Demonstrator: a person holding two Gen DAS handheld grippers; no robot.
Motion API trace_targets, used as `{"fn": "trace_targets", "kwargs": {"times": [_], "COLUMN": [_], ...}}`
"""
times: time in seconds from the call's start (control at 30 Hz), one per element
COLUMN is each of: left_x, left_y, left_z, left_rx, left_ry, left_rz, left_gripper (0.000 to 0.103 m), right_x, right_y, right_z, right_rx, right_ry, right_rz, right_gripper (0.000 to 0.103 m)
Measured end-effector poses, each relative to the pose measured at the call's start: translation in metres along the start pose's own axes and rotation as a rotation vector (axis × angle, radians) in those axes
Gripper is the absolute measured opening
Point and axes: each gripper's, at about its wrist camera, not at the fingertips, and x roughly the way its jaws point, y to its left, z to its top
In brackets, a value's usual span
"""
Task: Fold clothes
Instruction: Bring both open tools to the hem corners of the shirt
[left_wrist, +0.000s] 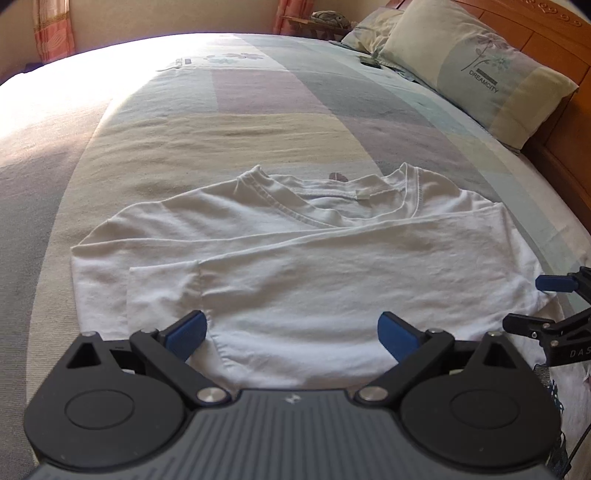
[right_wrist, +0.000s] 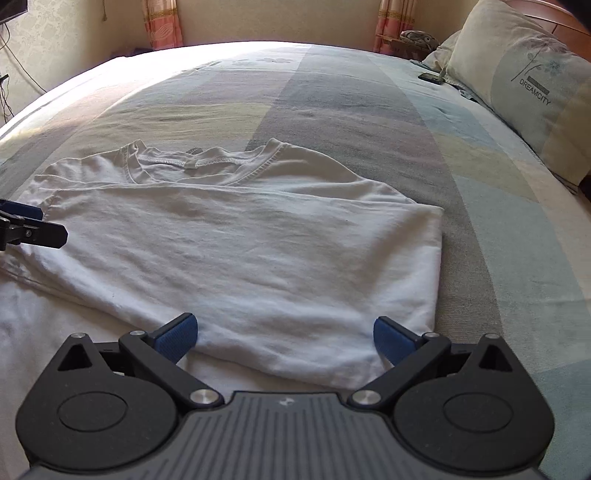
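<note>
Left gripper (left_wrist: 291, 334) low in the left wrist frame, blue-padded jaws spread wide, empty, just over the near hem of the white cotton T-shirt (left_wrist: 295, 266). Right gripper (right_wrist: 285, 336) likewise wide apart and empty, bottom centre of its frame, over the same hem. T-shirt lying mid-frame on the pastel patchwork bedspread (left_wrist: 258, 110), sleeves folded inward, collar pointing away. Upper right: pale printed pillow (left_wrist: 476, 70), beside perhaps a small dark phone (right_wrist: 430, 78).

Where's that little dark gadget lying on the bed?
In the right wrist view the dark gadget lies far up the bed on the right, just left of the pillows. It is well beyond the white T-shirt.
</note>
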Motion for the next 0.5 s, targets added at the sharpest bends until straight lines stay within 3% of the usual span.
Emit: {"fn": "trace_targets", "kwargs": {"times": [0.13, 0.33, 0.47, 0.5], "left_x": [-0.051, -0.098, -0.097, -0.098], "left_y": [-0.010, -0.045, -0.048, -0.047], "left_z": [-0.028, -0.110, -0.154, -0.163], "left_rx": [0.054, 0.214, 0.144, 0.124], "left_ry": [0.001, 0.110, 0.152, 0.143], "left_rz": [-0.032, -0.121, -0.130, -0.121], "left_gripper": [0.099, 0.100, 0.100, 0.100], "right_x": [-0.046, -0.103, -0.088, -0.089], "right_y": [-0.004, 0.036, 0.057, 0.059], "right_z": [-0.025, -0.088, -0.124, -0.129], "right_rx": [0.018, -0.096, -0.128, -0.129], "right_ry": [0.000, 0.002, 0.097, 0.066], "right_rz": [0.002, 0.148, 0.141, 0.129], "right_gripper": [0.103, 0.103, 0.103, 0.103]}}
